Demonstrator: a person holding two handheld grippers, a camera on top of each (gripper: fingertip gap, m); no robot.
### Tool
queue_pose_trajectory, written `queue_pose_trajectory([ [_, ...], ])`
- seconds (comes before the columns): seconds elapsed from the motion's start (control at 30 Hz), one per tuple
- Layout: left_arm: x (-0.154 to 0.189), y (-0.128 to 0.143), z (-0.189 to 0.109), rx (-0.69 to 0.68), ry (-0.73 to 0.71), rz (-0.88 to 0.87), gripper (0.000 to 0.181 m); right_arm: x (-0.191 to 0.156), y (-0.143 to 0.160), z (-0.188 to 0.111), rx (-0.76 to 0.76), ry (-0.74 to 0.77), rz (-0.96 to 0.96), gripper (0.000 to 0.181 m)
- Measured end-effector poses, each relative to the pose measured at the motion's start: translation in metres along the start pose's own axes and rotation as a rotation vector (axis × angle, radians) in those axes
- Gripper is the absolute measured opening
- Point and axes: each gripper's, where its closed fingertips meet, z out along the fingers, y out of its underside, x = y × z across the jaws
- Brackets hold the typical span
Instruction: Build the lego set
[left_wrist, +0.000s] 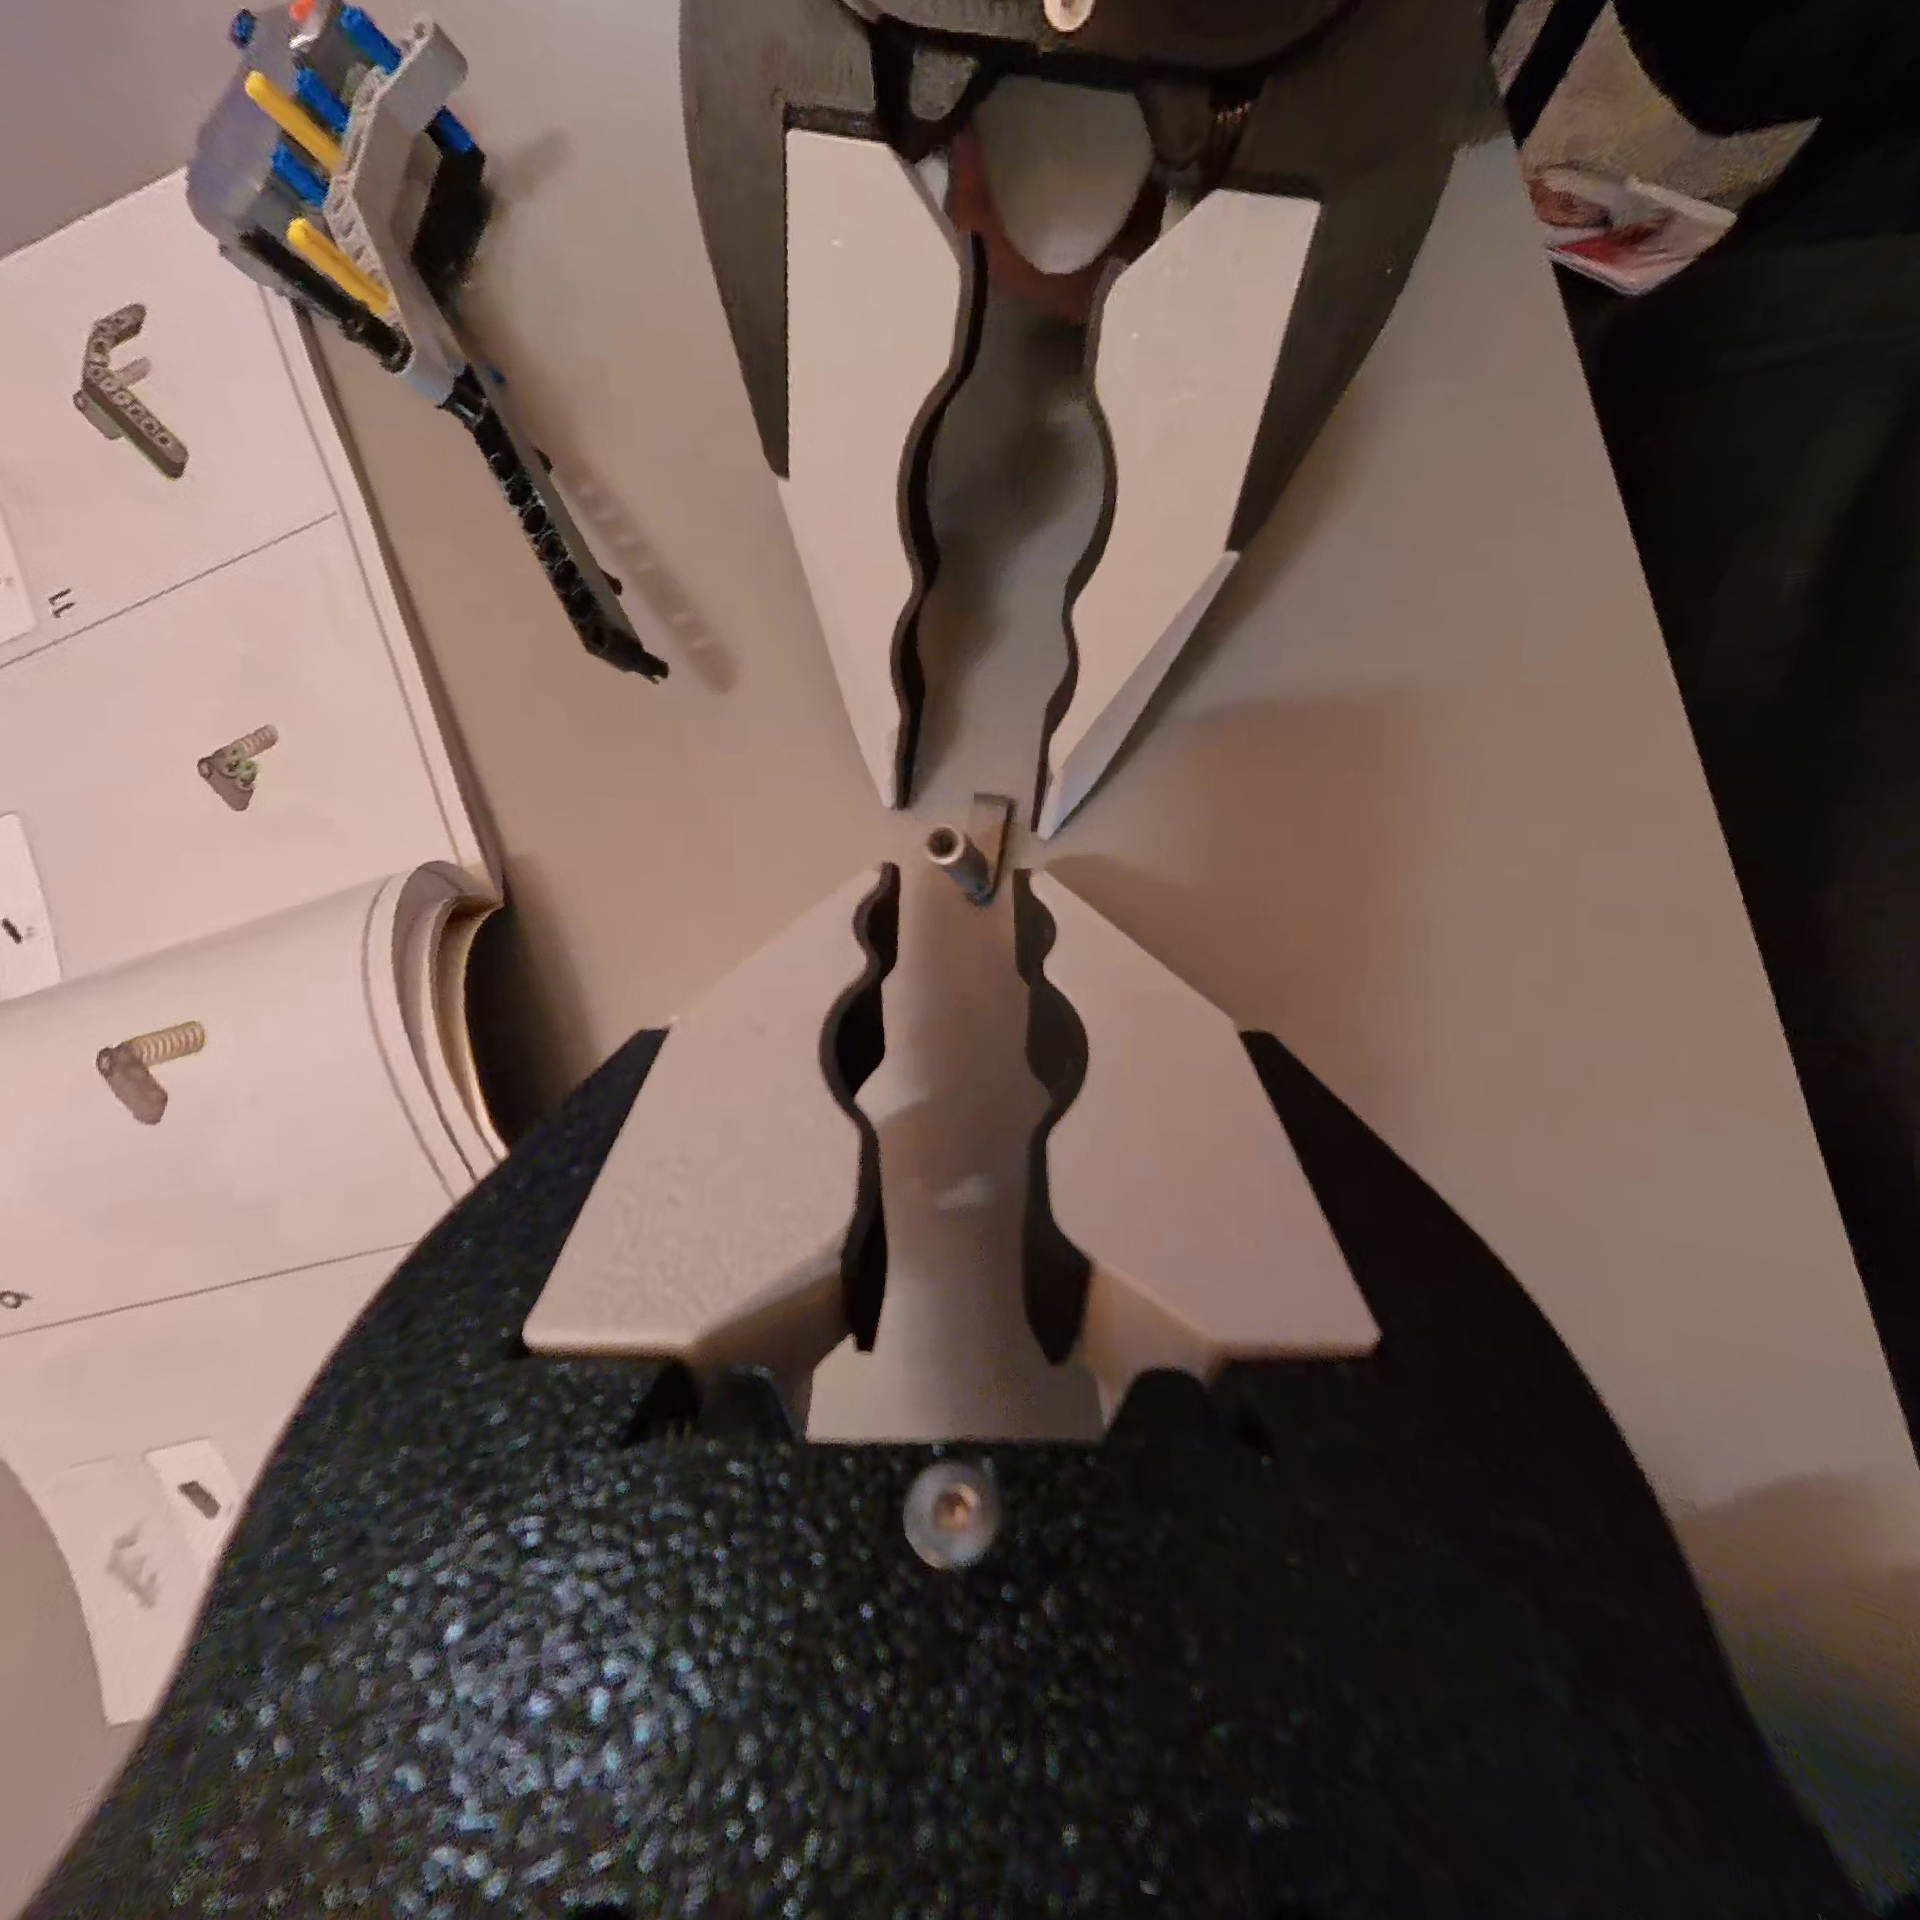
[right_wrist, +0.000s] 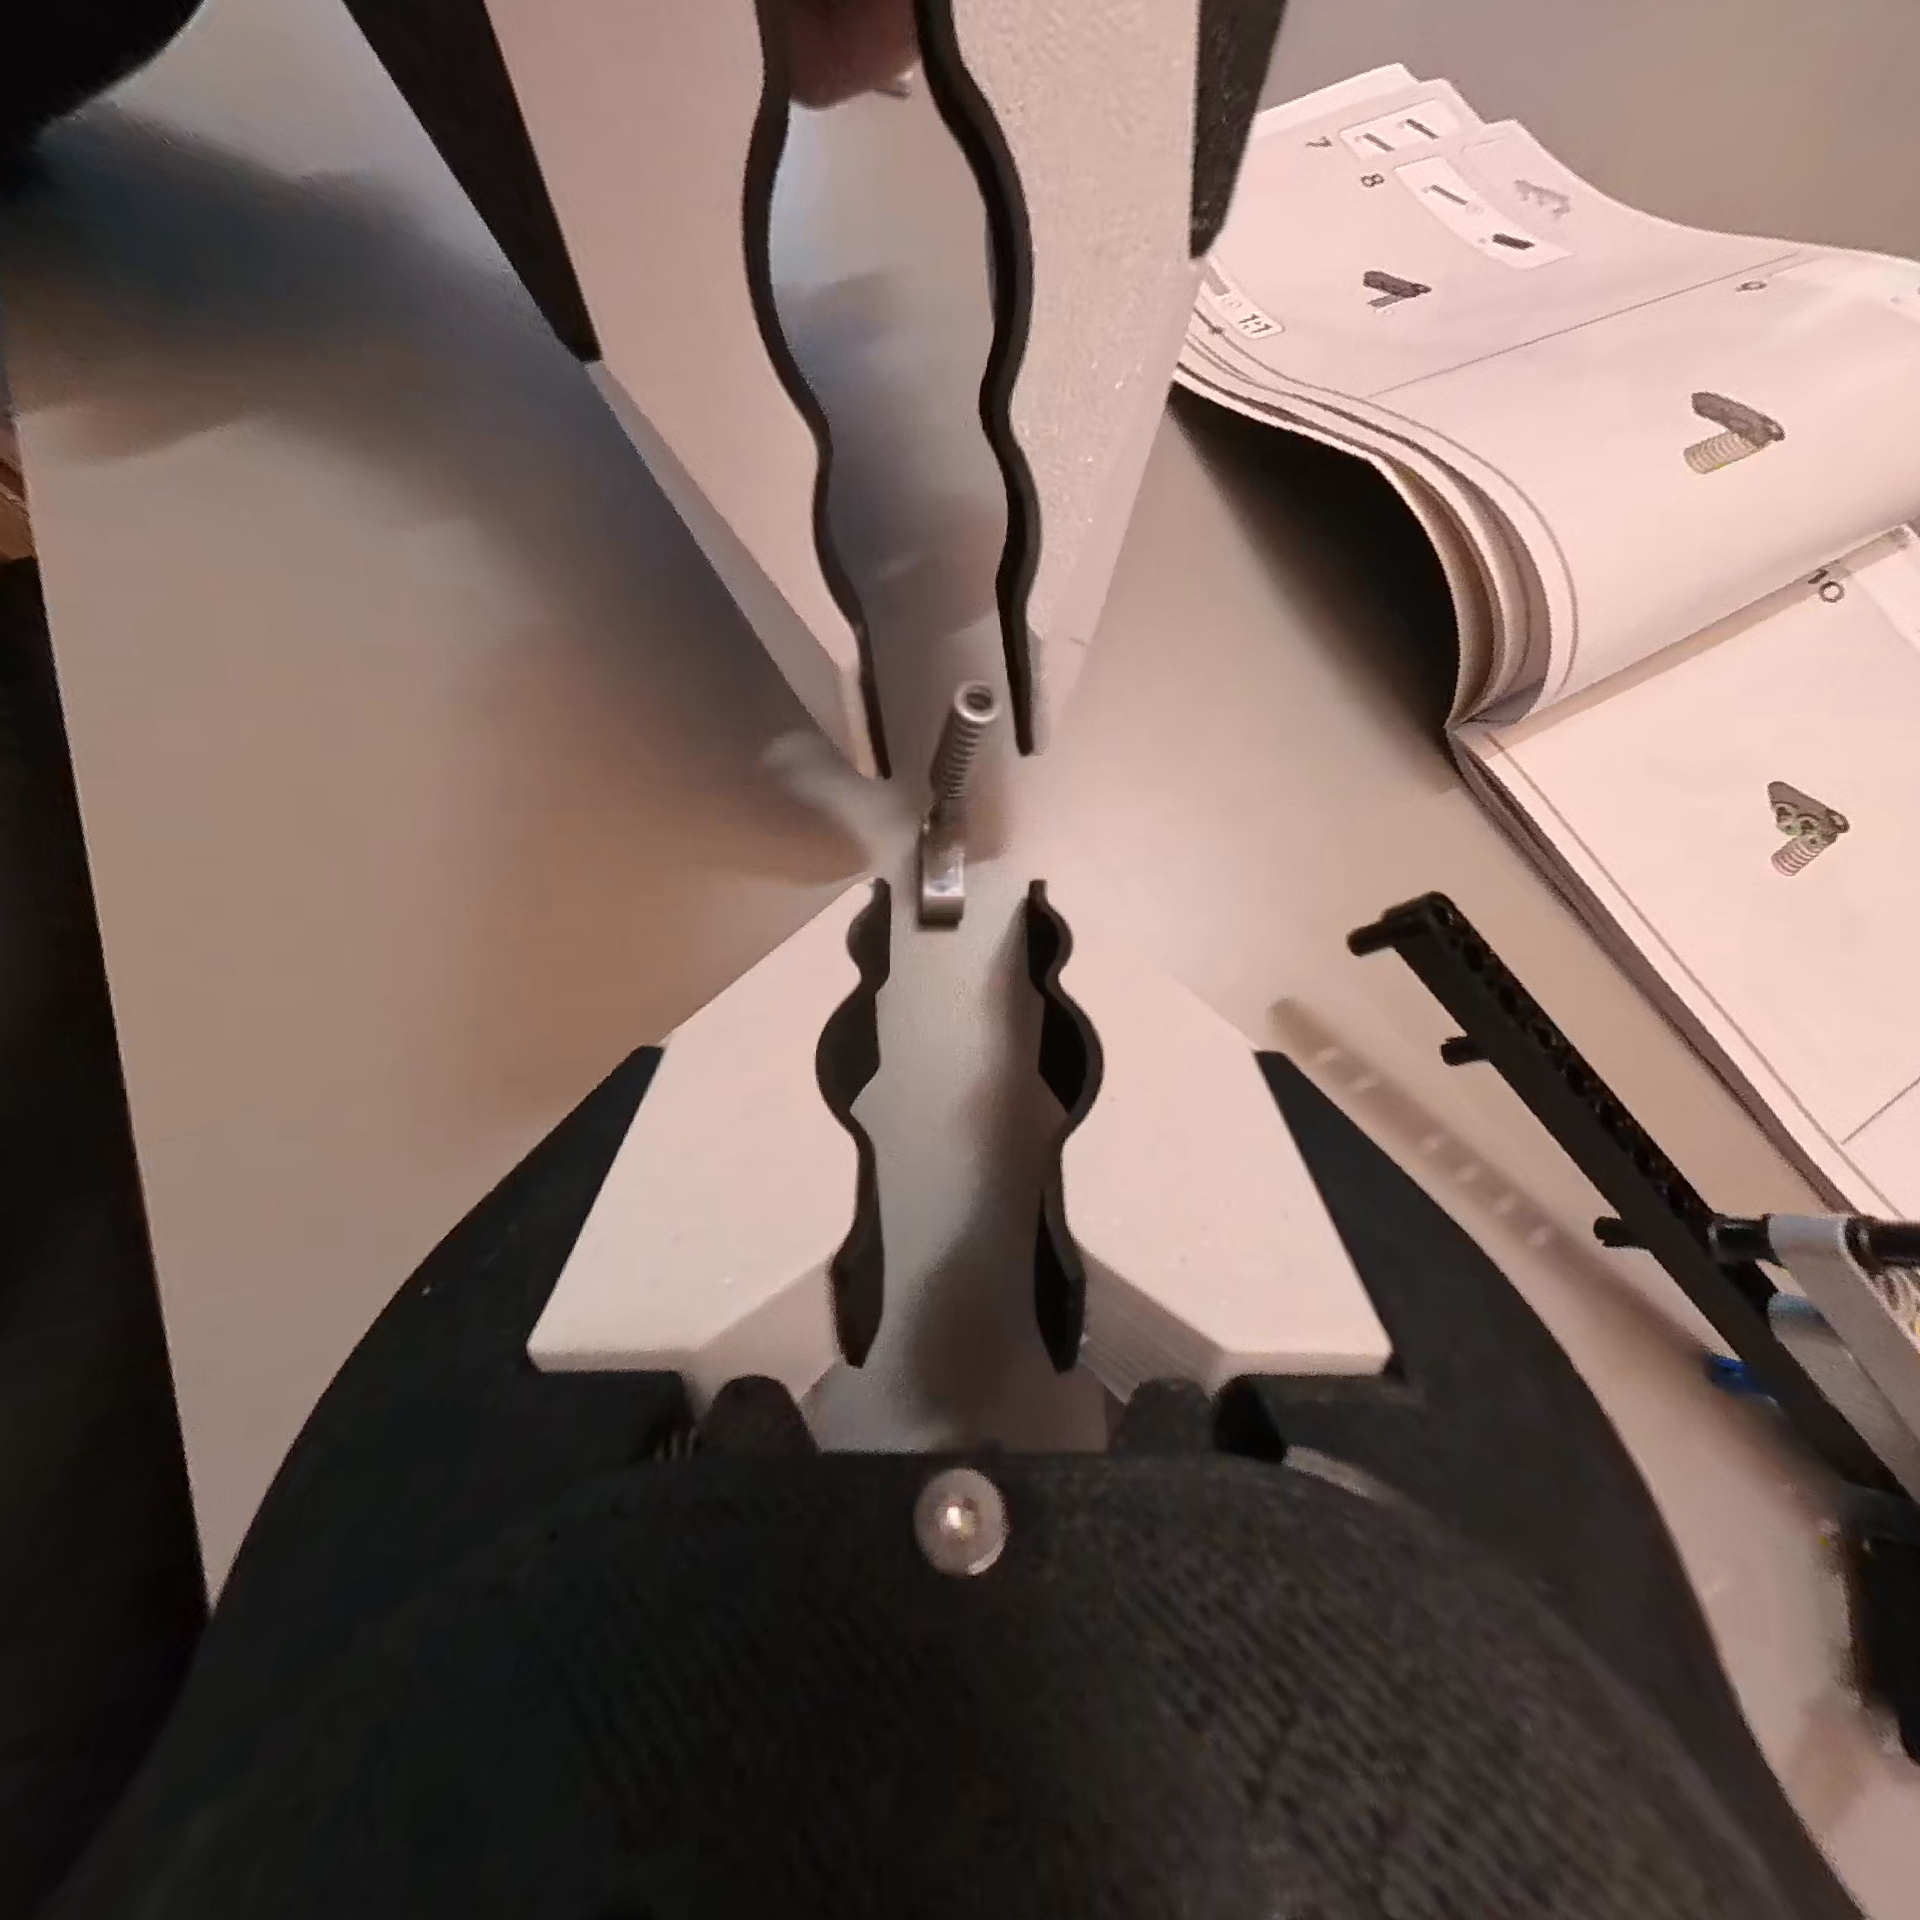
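Observation:
A small grey Lego piece (left_wrist: 971, 847), a ribbed worm-like cylinder on a short grey connector, lies on the white table (left_wrist: 1299, 831). My two grippers face each other tip to tip over it. My left gripper (left_wrist: 956, 878) is open, with its tips just short of the ribbed end. My right gripper (right_wrist: 959, 888) is open, and the connector end of the piece (right_wrist: 943, 883) lies between its tips. In the right wrist view the ribbed end (right_wrist: 966, 748) lies between the left gripper's fingertips (right_wrist: 878, 769). Neither gripper's jaws touch the piece.
A partly built Lego assembly (left_wrist: 332, 187) with a long black beam (left_wrist: 551, 520) lies beside the open instruction booklet (left_wrist: 156, 727). They also show in the right wrist view: the beam (right_wrist: 1538, 1091) and the booklet (right_wrist: 1662, 520). The table edge (left_wrist: 1662, 727) is close. My left and right fingertips are right by each other. The partly built Lego assembly (left_wrist: 332, 187) lies around 15 cm away from my right fingertips.

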Motion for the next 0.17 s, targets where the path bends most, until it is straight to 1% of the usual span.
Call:
queue_pose_trajectory([
  [0.03, -0.0007, 0.0, 0.0002, 0.012, -0.008, -0.008, 0.017, 0.002, 0.0007, -0.0009, 0.001, 0.009, 0.001, 0.026],
  [0.1, -0.0022, -0.0009, 0.001, 0.043, -0.023, -0.031, 0.014, 0.0006, 0.0006, -0.0023, 0.006, -0.001, -0.008, 0.026],
  [0.17, 0.0009, -0.0028, 0.0025, 0.078, -0.008, -0.044, 0.013, -0.0013, -0.0005, -0.003, 0.014, -0.012, -0.014, 0.02],
])
